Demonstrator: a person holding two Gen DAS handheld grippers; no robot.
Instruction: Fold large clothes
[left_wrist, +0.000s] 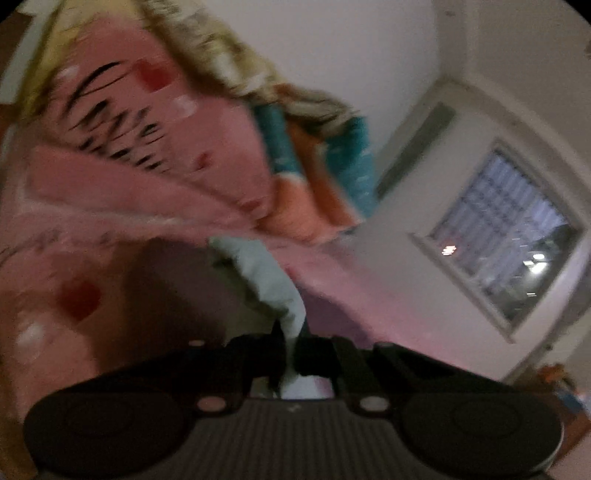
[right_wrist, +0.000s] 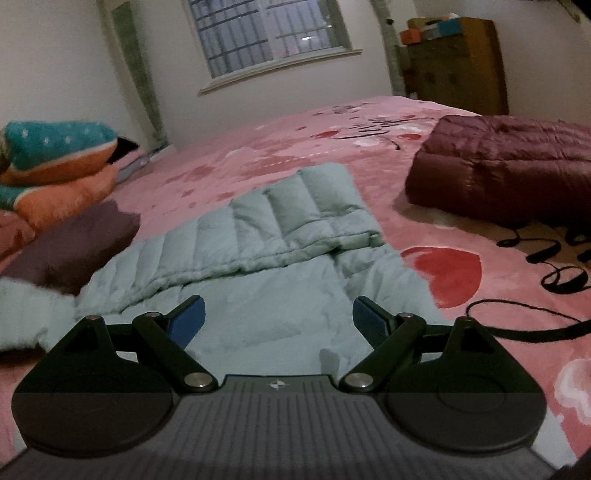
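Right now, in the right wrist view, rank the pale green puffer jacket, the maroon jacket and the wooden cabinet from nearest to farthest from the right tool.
1. Pale green puffer jacket: directly under and ahead of the right tool.
2. Maroon jacket: ahead, to the right, on the pink bedspread.
3. Wooden cabinet: far right, by the wall.

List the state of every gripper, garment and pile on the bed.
left gripper: shut on a fold of the pale green jacket.
right gripper: open, empty, above the jacket.
pale green jacket: lying on the bed, partly folded.
maroon jacket: folded, lying apart.
folded blankets: stacked at the bed's edge.
window: closed.
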